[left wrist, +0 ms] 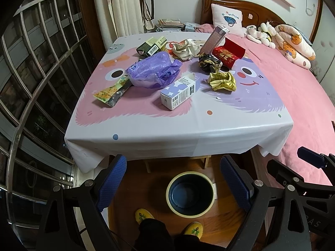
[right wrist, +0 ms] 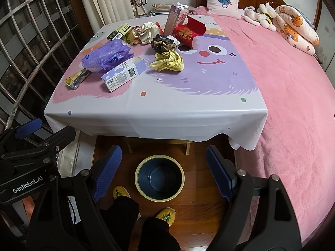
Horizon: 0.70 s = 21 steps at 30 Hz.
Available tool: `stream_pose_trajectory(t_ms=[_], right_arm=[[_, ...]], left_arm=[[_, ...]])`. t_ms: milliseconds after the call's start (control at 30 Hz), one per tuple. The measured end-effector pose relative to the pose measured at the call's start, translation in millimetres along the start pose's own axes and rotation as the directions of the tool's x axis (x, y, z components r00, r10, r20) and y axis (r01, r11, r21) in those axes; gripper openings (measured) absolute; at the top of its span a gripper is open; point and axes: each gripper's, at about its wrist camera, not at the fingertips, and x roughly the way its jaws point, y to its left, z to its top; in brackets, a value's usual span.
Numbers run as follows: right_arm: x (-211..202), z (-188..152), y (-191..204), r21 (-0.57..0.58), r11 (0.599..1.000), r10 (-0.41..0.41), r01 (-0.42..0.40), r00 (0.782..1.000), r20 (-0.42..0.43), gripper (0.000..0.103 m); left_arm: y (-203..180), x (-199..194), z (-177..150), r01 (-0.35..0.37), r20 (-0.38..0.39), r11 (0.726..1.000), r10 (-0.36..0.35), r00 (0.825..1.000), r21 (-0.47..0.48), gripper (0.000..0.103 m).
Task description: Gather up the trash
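Both tools, left tool (left wrist: 173, 185) and right tool (right wrist: 161, 172), are being held wide and empty above the round dark-blue cream-rimmed bin (right wrist: 159, 177), seemingly readied for crumpled wrappers and cartons (left wrist: 180, 93) being left ahead on the cartoon-printed table (left wrist: 178, 129).

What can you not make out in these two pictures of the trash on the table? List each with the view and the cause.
- Print on the white-and-lilac box: both views, too small to read.
- Tiny scrap on the tablecloth: both views, too small to identify.
- Table legs and frame: both views, covered by the hanging tablecloth.
- Contents of the purple bag: both views, hidden by crumpled plastic.
- Part of the bin's floor: both views, hidden by its near wall.
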Motion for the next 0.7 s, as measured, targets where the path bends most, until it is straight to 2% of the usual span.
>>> stream_pose_trajectory(t_ms=[700], right_arm=[[-3, 20, 10, -0.021, 0.999, 0.043, -0.043, 0.999, 0.027, 0.081]], left_arm=[[8, -12, 16, -0.038, 0.03, 0.999, 0.039, 0.999, -0.025, 0.093]])
